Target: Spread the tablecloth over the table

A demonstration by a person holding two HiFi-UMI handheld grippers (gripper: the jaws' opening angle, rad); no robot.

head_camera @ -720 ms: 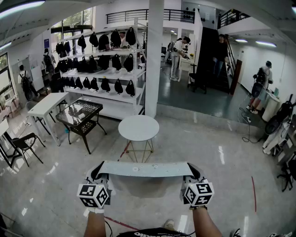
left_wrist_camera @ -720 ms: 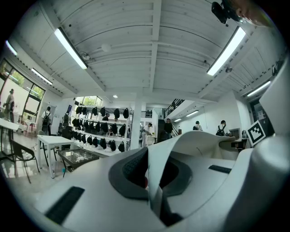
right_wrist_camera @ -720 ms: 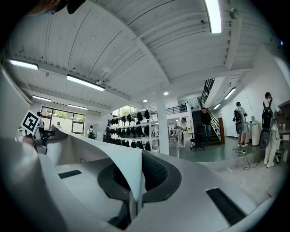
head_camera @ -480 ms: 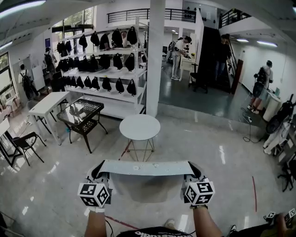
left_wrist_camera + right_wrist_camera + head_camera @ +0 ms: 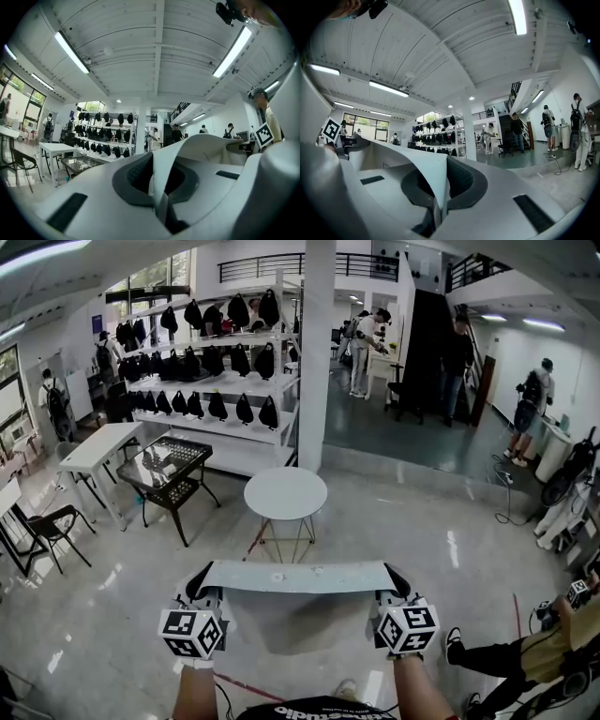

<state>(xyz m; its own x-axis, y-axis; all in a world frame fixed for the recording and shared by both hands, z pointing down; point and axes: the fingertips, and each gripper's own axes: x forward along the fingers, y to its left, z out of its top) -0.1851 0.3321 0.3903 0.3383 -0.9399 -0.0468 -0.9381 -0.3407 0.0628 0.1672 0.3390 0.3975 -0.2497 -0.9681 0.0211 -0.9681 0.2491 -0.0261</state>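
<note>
While my left fingers (image 5: 195, 585) and right fingers (image 5: 398, 579) stay clenched on the tablecloth (image 5: 298, 576), taut between them, only a person (image 5: 525, 657) has appeared at my right; the round tabletop (image 5: 285, 493) ahead is uncovered.

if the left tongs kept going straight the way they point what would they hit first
Nothing close: the left tongs, shut on the tablecloth, point level, seemingly between the mesh table and the round table. The white pillar far ahead looks first, though depth is unclear.
</note>
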